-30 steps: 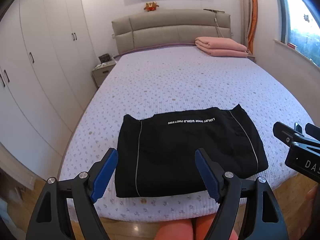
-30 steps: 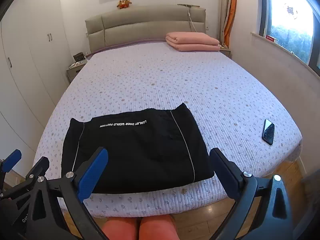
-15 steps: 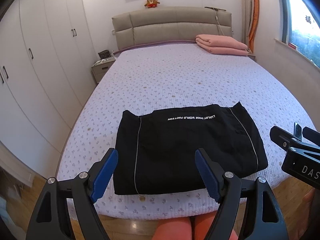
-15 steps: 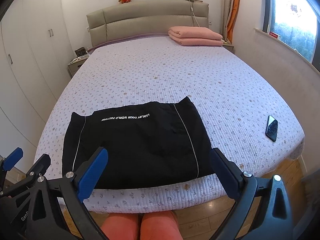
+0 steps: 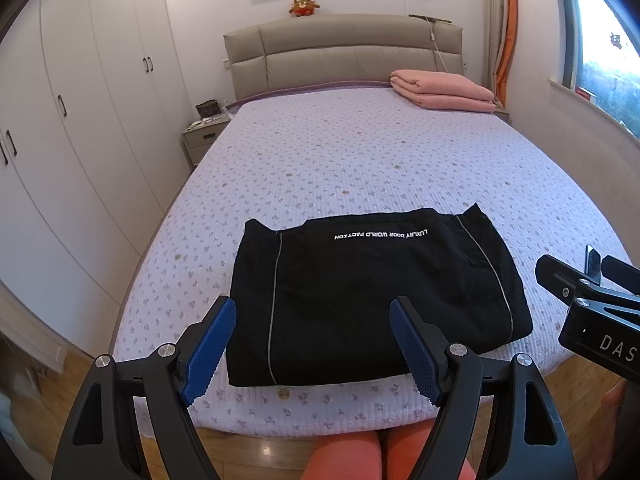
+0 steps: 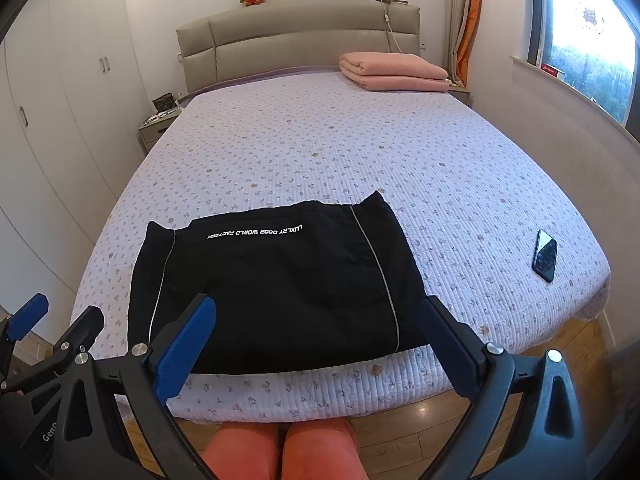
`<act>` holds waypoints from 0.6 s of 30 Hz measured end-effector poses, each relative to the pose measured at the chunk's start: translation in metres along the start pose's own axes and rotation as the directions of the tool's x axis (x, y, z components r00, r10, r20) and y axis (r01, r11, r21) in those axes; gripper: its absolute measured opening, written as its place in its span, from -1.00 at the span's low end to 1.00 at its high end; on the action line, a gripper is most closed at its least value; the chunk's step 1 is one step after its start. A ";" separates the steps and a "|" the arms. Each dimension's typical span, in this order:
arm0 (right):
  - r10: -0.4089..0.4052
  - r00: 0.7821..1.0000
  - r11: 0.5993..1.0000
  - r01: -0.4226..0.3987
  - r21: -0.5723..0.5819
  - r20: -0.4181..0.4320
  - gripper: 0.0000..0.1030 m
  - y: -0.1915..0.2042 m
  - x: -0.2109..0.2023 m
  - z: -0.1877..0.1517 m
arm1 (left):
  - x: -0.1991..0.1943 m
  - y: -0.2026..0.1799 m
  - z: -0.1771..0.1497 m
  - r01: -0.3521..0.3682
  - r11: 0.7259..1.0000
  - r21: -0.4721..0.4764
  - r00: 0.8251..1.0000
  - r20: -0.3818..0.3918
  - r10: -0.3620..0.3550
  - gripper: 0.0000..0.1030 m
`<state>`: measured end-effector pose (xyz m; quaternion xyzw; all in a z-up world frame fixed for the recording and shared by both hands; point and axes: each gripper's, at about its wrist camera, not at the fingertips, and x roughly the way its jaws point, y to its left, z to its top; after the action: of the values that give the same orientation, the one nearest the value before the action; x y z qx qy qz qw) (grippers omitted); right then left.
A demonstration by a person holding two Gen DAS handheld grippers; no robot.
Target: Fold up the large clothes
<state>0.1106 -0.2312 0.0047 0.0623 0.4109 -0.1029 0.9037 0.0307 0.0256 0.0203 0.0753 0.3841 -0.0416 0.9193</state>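
A black garment (image 5: pixel 372 292) with white lettering and thin grey piping lies folded into a flat rectangle at the near edge of the bed (image 5: pixel 360 160); it also shows in the right wrist view (image 6: pixel 276 284). My left gripper (image 5: pixel 312 348) is open and empty, held above the bed's near edge, short of the garment. My right gripper (image 6: pixel 316 344) is open and empty, also in front of the garment and apart from it. The right gripper's body shows at the right of the left wrist view (image 5: pixel 592 312).
A black phone (image 6: pixel 545 255) lies near the bed's right corner. Folded pink blankets (image 6: pixel 394 71) sit by the headboard. White wardrobes (image 5: pixel 80 120) line the left wall, with a nightstand (image 5: pixel 204 136) beside the bed. The person's knees (image 6: pixel 280 448) are at the bed's foot.
Both grippers have drawn back and risen a little from the bed, so the garment sits farther away in both views. The garment has not moved.
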 end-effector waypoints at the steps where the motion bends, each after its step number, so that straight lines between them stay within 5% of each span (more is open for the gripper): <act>1: 0.002 1.000 1.000 -0.002 -0.001 0.000 0.98 0.000 -0.001 0.000 | 0.000 -0.001 0.000 -0.002 1.000 0.001 1.000 0.000 0.002 0.56; 18: 0.022 1.000 0.999 -0.022 -0.031 -0.009 0.98 -0.004 0.001 0.003 | 0.000 0.002 -0.002 -0.033 0.999 -0.004 0.999 0.001 0.033 0.56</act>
<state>0.1123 -0.2356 0.0059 0.0531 0.4156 -0.0862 0.9039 0.0293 0.0280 0.0190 0.0798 0.3822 -0.0255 0.9203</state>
